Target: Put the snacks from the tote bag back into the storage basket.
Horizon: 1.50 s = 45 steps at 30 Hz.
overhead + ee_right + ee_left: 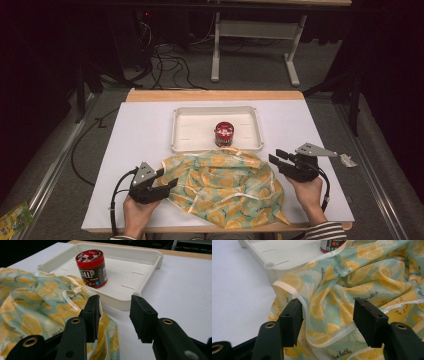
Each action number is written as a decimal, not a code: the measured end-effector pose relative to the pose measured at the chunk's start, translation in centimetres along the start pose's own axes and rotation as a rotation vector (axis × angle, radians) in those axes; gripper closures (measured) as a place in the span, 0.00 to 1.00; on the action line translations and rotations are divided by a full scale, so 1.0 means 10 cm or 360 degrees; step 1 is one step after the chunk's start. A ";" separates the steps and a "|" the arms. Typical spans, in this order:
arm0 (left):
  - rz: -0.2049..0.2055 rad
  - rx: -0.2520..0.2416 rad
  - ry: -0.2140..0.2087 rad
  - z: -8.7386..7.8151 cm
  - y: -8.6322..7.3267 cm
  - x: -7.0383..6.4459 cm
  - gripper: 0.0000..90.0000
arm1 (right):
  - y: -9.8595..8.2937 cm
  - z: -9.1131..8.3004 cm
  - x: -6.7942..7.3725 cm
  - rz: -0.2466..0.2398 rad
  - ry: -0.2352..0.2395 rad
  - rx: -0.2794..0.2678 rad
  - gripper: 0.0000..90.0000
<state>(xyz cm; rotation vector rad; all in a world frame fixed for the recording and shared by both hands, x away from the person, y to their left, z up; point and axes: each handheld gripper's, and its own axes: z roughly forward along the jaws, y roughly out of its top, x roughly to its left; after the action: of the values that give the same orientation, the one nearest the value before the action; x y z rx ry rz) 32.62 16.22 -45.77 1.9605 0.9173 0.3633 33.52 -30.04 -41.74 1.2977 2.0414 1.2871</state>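
Observation:
A crumpled cloth (225, 185) printed with lemon slices lies at the table's front middle. Its far edge reaches the near wall of a white tray (192, 127). A red-lidded M&M's jar (224, 134) stands upright in the tray. My left gripper (169, 181) sits at the cloth's left edge. In the left gripper view it (327, 307) is open, with a hemmed fold of the cloth (367, 277) between the jaws. My right gripper (277, 156) hovers at the cloth's right edge. In the right gripper view it (115, 303) is open, facing the tray (147, 257) and the jar (92, 267).
A white sheet (135, 150) covers the tabletop. A small crumpled scrap (348, 160) lies near the table's right edge. On the floor at the left lies a green and yellow packet (14, 217). Cables (170, 62) and a desk frame (216, 55) sit beyond the table.

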 end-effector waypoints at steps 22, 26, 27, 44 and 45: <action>-0.0059 -0.0202 0.0065 -0.30 0.02 0.09 0.39 | -0.30 -0.09 -0.21 0.0091 -0.0152 -0.0006 0.67; -0.0112 -0.0210 0.0115 -0.34 0.00 0.19 0.40 | -0.37 -0.12 -0.27 0.0123 -0.0188 -0.0006 0.67; -0.0124 -0.0207 0.0138 -0.34 -0.01 0.23 0.40 | -0.38 -0.12 -0.28 0.0133 -0.0195 -0.0008 0.67; -0.0254 -0.0094 0.0336 -0.16 -0.13 0.62 0.43 | -0.53 -0.12 -0.47 0.0184 -0.0319 0.0001 0.67; -0.0255 -0.0085 0.0341 -0.14 -0.13 0.63 0.43 | -0.54 -0.11 -0.47 0.0182 -0.0325 -0.0001 0.67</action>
<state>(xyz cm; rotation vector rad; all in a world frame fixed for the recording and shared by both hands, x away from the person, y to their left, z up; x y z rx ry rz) 35.47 22.11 -46.77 1.8092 1.1815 0.5062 32.36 -35.45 -46.40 1.4988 1.8502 1.1497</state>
